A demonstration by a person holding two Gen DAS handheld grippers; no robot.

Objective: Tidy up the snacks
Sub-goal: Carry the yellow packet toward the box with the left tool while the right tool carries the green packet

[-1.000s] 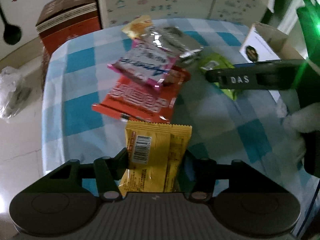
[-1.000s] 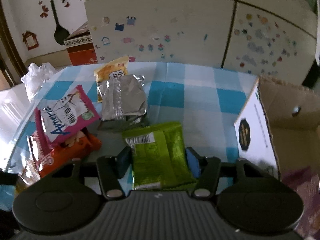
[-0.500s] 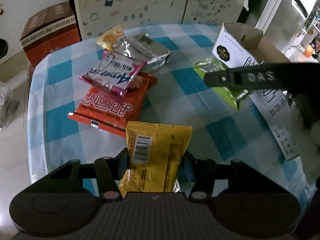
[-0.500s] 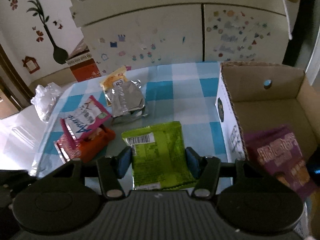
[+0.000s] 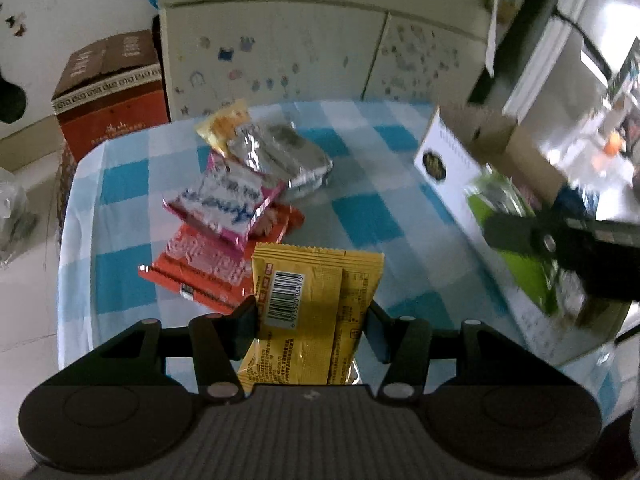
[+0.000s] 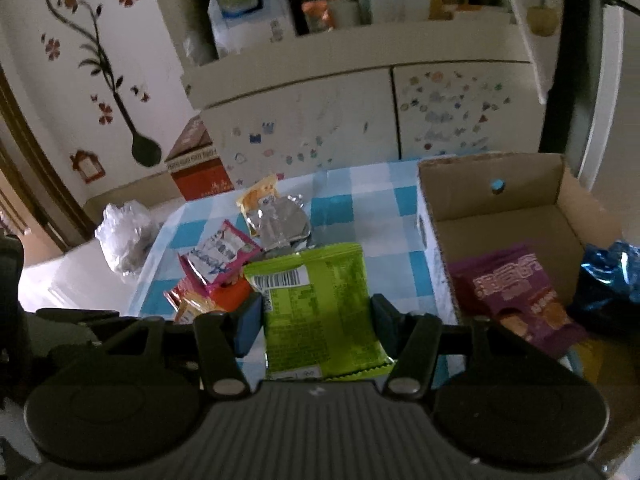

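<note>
My left gripper (image 5: 310,322) is shut on a yellow snack packet (image 5: 312,312) with a barcode, held above the checked table. My right gripper (image 6: 316,320) is shut on a green snack packet (image 6: 320,308), held up beside the open cardboard box (image 6: 496,184); the packet also shows in the left wrist view (image 5: 516,236) near the box's front wall. In the box lie a purple packet (image 6: 516,296) and a blue packet (image 6: 612,276). On the table lie a pink packet (image 5: 228,204), an orange packet (image 5: 208,264), a silver packet (image 5: 284,152) and a small yellow one (image 5: 224,124).
The blue-and-white checked tablecloth (image 5: 360,208) covers the table. A red-brown carton (image 5: 112,92) stands on the floor behind it. A stickered cabinet (image 6: 360,120) is at the back. A clear plastic bag (image 6: 124,236) lies left of the table.
Both grippers have risen and pulled back with their packets. The right gripper with the green packet has moved right, up beside the cardboard box, whose inside now shows.
</note>
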